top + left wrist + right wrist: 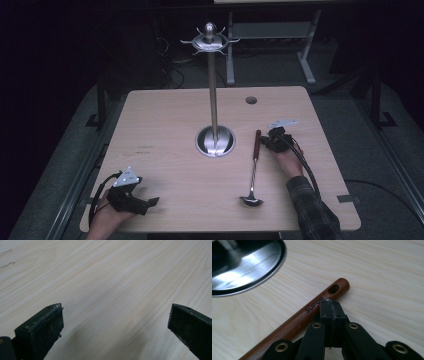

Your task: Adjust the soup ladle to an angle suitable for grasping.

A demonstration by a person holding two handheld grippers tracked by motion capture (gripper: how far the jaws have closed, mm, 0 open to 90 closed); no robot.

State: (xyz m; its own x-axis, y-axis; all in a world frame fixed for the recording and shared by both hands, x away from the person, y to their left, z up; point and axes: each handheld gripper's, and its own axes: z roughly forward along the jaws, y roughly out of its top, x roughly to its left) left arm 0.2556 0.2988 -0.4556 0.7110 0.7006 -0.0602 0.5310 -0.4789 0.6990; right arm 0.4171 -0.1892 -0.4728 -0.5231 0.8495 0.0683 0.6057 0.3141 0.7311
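On pale wooden table (165, 165), ladle (254, 167), steel stand (214, 95)

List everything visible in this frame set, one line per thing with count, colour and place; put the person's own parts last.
table: one, pale wood grain, centre of the high view
utensil stand: one, silver, round base mid-table, tall pole with hooked crown
ladle: one, steel bowl and shaft with brown wooden handle marked SUPOR, lying flat right of the stand's base, bowl toward the person
cable hole: one, dark, far right part of the tabletop
desk frame: one, grey, on the floor behind the table
left gripper: one, black, near left corner, jaws open over bare wood
right gripper: one, black, jaws shut together, tips at the ladle's handle end beside its hanging hole
sleeve: one, dark plaid, right forearm
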